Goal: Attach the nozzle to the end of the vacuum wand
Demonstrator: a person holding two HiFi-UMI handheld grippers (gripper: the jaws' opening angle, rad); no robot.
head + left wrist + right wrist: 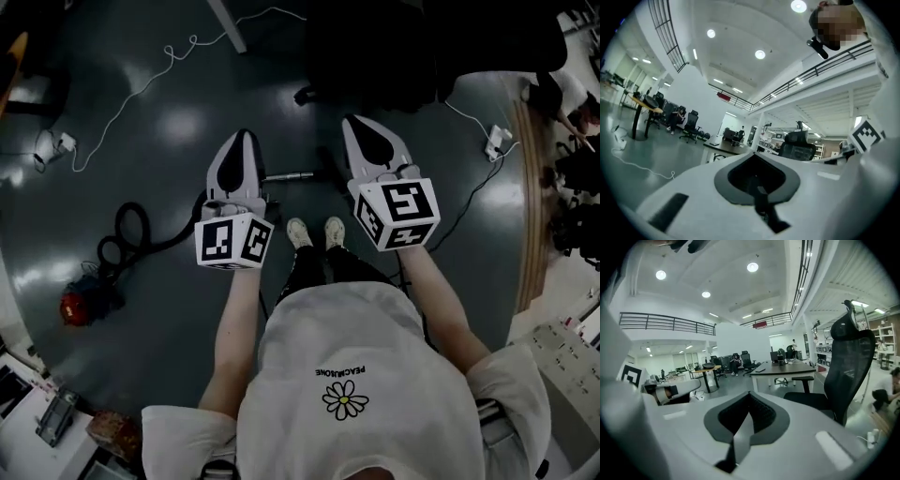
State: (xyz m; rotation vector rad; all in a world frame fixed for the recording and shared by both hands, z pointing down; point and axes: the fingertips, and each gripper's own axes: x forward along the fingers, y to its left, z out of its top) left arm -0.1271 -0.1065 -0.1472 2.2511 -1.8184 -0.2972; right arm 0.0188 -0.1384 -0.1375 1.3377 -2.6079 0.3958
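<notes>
both grippers are up in front of the person (361, 394) and neither has anything. left gripper (242, 141) and right gripper (358, 129) each have their jaws pressed together, and their own views show nothing between them. the vacuum wand (287, 175) looks like that silver tube lying on the dark floor (169, 122) mid-frame, in the gap between the two grippers, with the black hose (127, 232) curling off left to the red vacuum body (79, 304) at lower left. can't honestly pick out the nozzle from here. my take: spot the nozzle first, spread the jaws before going down, grab the wand near its free end with one, nozzle with the other, line them up straight and push on.
</notes>
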